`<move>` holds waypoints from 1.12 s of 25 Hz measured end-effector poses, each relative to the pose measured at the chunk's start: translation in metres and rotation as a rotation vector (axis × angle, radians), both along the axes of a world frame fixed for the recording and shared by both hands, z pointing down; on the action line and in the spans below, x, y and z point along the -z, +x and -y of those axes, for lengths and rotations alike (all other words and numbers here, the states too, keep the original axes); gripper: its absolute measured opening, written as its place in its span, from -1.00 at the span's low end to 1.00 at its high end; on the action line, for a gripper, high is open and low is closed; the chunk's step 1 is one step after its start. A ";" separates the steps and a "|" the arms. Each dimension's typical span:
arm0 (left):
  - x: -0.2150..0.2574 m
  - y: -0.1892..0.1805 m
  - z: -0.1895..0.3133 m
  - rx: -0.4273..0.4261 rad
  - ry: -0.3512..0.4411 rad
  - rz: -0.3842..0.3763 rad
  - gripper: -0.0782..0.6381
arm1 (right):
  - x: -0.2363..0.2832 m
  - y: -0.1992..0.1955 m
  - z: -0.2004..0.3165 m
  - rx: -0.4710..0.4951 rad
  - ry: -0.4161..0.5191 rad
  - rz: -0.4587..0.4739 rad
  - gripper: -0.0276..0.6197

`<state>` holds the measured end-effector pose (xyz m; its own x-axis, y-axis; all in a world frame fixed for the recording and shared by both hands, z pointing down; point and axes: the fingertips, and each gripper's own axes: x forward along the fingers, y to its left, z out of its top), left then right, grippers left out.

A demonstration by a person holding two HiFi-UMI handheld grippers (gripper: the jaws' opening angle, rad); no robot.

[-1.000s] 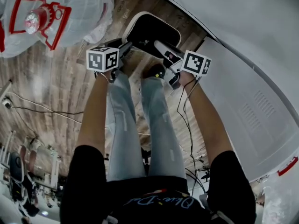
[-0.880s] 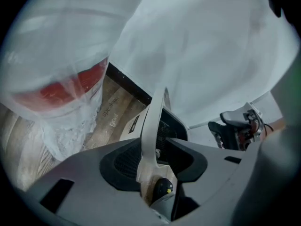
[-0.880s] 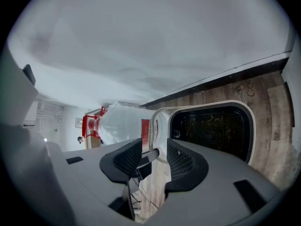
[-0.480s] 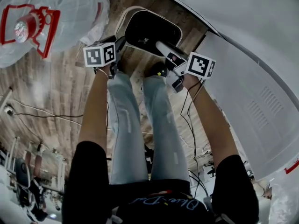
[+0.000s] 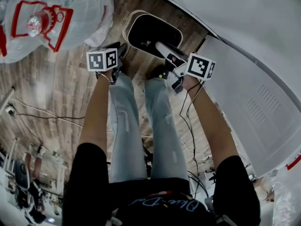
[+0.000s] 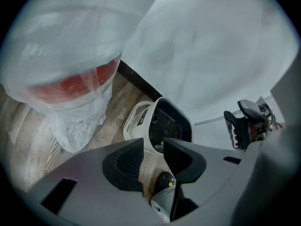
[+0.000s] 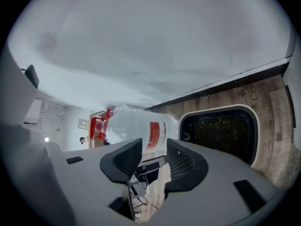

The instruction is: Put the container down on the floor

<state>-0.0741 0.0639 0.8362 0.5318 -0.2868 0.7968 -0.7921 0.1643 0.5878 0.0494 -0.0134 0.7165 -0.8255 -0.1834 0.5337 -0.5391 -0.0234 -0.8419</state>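
Observation:
The container [image 5: 127, 28] is a white bin with a dark mesh inside, and it stands on the wooden floor by the white wall. It also shows ahead of the left jaws [image 6: 135, 122] and to the right of the right jaws [image 7: 217, 109]. My left gripper [image 5: 122, 50] hovers just short of its near-left rim. Its jaws [image 6: 153, 148] have just been closing but stay open, with nothing between them. My right gripper [image 5: 161, 46] hangs over the container's near-right rim. It is open [image 7: 154, 148] and holds nothing.
A plastic-wrapped fan with red parts [image 5: 51, 13] stands on the floor to the left. A large white appliance [image 5: 244, 79] fills the right side. Cables [image 5: 37, 114] trail over the planks. The person's legs and dark shoes [image 5: 157, 72] are right behind the container.
The left gripper has drawn back slightly from the container's near-left rim, leaving a gap. The container stays in its spot on the floor. The right gripper has hardly shifted.

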 end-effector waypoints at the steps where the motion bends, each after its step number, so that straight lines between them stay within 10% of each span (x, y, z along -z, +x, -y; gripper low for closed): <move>1: 0.005 0.002 0.001 -0.001 0.011 -0.007 -0.44 | 0.003 0.001 0.001 -0.005 0.005 -0.001 -0.45; 8: 0.059 0.022 0.018 -0.074 0.144 -0.040 -0.73 | 0.035 0.008 0.013 -0.057 0.090 -0.043 -0.89; 28: 0.313 0.030 0.061 -0.163 0.587 -0.033 -0.77 | 0.204 0.032 0.015 -0.136 0.362 -0.161 -0.91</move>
